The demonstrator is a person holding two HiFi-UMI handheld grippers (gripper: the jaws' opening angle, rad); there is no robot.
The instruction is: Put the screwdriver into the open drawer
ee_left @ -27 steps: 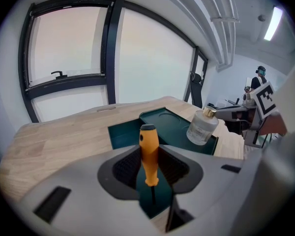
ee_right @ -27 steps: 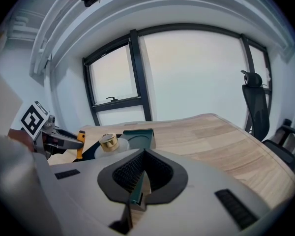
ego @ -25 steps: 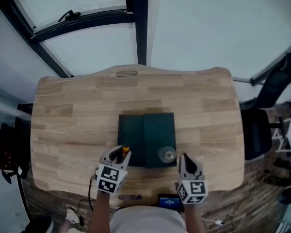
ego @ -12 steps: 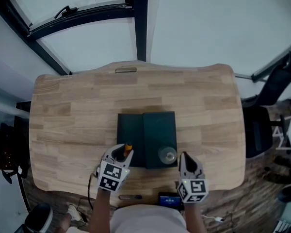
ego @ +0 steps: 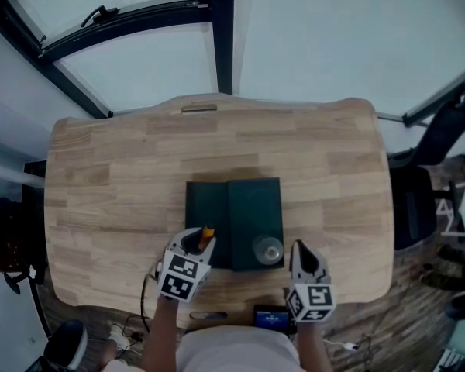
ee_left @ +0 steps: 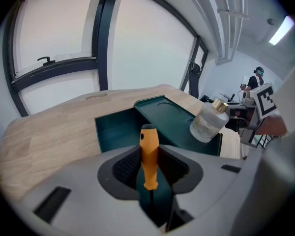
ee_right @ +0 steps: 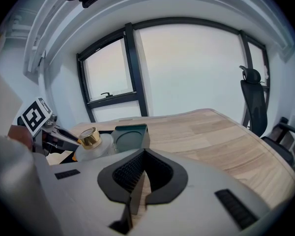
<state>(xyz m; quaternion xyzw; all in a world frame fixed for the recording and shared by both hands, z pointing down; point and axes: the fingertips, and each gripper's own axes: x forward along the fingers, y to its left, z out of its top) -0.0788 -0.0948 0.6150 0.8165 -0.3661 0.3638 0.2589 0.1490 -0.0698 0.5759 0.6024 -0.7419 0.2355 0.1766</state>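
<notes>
While clamped in left gripper [ee_left: 150,157], screwdriver [ee_left: 149,154] lengthwise along jaws, handle toward drawer [ee_left: 114,131].

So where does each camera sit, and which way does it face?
Head view: on the person's head, facing steeply down at the table; left gripper, right gripper show.
Left gripper view: on it, facing the open drawer; jaws shut on the screwdriver.
Right gripper view: on it, facing the windows; jaws shut, empty.
All share the bottle.
</notes>
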